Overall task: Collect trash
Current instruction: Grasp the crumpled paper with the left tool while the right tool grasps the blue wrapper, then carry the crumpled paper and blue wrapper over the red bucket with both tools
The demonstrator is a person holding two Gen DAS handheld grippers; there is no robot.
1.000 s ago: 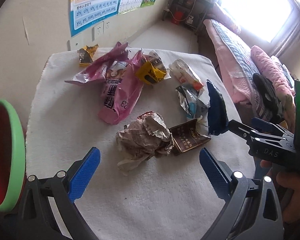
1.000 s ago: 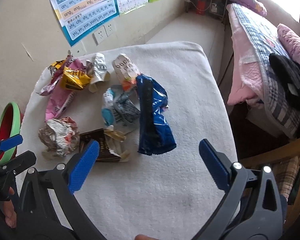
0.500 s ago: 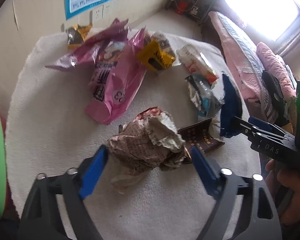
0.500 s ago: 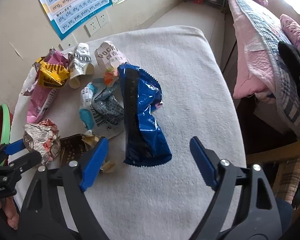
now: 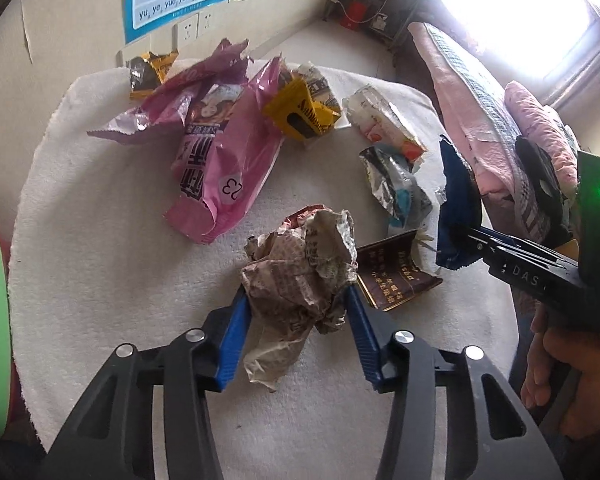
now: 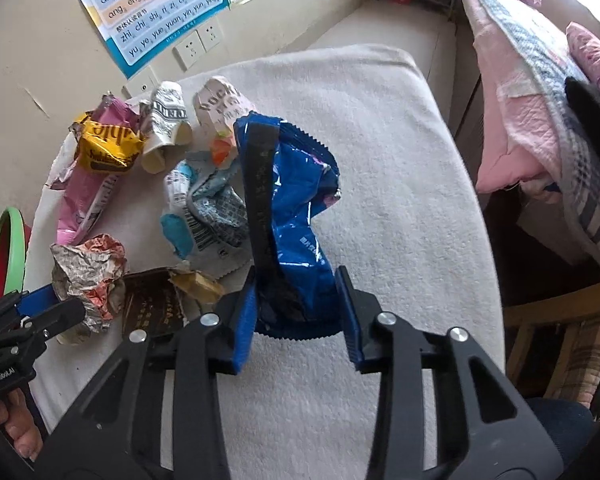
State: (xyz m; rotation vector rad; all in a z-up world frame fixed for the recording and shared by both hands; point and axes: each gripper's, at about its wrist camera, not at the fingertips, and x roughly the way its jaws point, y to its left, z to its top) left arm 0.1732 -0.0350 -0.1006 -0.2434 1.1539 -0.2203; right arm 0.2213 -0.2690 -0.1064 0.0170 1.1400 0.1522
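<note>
A crumpled brown-and-white paper wrapper [image 5: 300, 264] lies near the front of the white towel-covered table [image 5: 100, 260]. My left gripper [image 5: 296, 300] is closing its jaws, and both blue pads press its sides. The same wrapper [image 6: 88, 268] shows at the left of the right wrist view, with the left gripper [image 6: 56, 308] on it. A shiny blue snack bag [image 6: 292, 208] stands crumpled between the jaws of my right gripper [image 6: 298, 308], which is closing, pads against its lower end. In the left wrist view the blue bag [image 5: 458, 204] sits at the right in the right gripper [image 5: 468, 240].
Pink bags [image 5: 228, 172], a yellow wrapper [image 5: 300, 116], a silver-teal wrapper [image 5: 396, 188] and a flattened brown carton [image 5: 392, 276] lie on the towel. A green-rimmed red bin [image 6: 8, 248] stands off the table's left. A bed with pink quilts [image 6: 540, 120] and a wooden chair [image 6: 560, 312] are to the right.
Both grippers dropped toward the table and their jaws came together. The left now squeezes the crumpled paper wrapper; the right now squeezes the blue bag.
</note>
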